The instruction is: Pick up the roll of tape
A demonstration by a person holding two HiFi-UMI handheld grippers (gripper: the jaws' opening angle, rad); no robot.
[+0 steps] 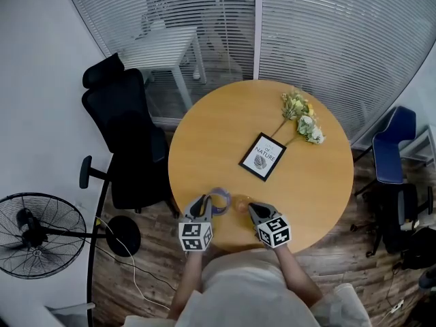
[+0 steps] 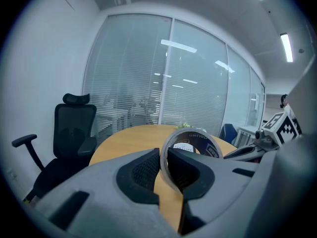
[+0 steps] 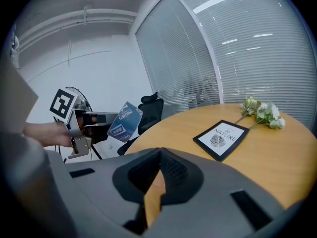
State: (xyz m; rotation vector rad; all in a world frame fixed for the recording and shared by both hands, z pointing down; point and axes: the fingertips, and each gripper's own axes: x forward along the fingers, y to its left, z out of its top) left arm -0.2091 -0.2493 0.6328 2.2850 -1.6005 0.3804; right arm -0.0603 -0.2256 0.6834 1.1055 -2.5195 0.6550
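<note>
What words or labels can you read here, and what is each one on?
"OF NATURE": on the framed card.
Blue print on the roll of tape in the left gripper: upside down, too blurred to read.
Patterns on the marker cubes: square codes, no words.

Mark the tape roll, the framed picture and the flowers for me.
tape roll (image 2: 208,145), left gripper view, inner wall of the ring.
framed picture (image 1: 263,156), head view, centre of the white print.
flowers (image 1: 297,105), head view, upper blossoms.
</note>
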